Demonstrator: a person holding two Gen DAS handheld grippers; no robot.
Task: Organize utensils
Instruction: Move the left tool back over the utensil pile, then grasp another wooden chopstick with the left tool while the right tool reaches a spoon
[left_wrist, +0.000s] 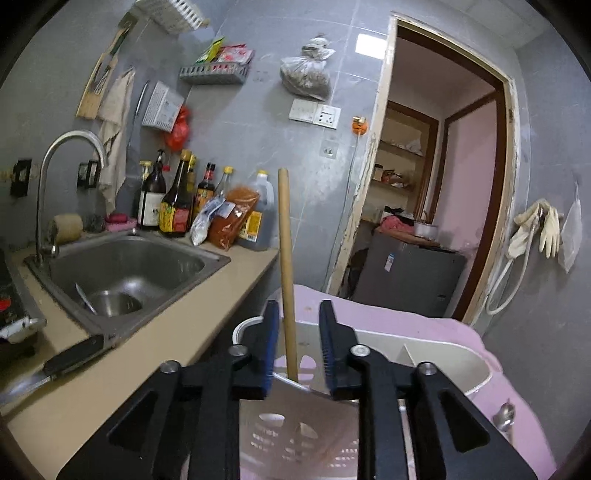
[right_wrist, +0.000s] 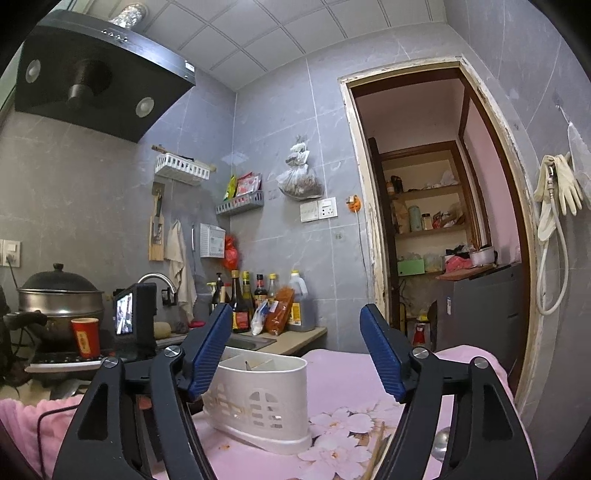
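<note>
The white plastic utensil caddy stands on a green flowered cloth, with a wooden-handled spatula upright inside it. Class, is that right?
One detail is wrong: the cloth is pink, not green. The right wrist view shows the white plastic utensil caddy on it; the wooden-handled spatula does stand upright inside.

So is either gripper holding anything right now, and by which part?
Nothing is held. The left gripper straddles the spatula's wooden handle, which stands in the utensil holder, but its pads stand clear of it. The right gripper is open and empty.
</note>
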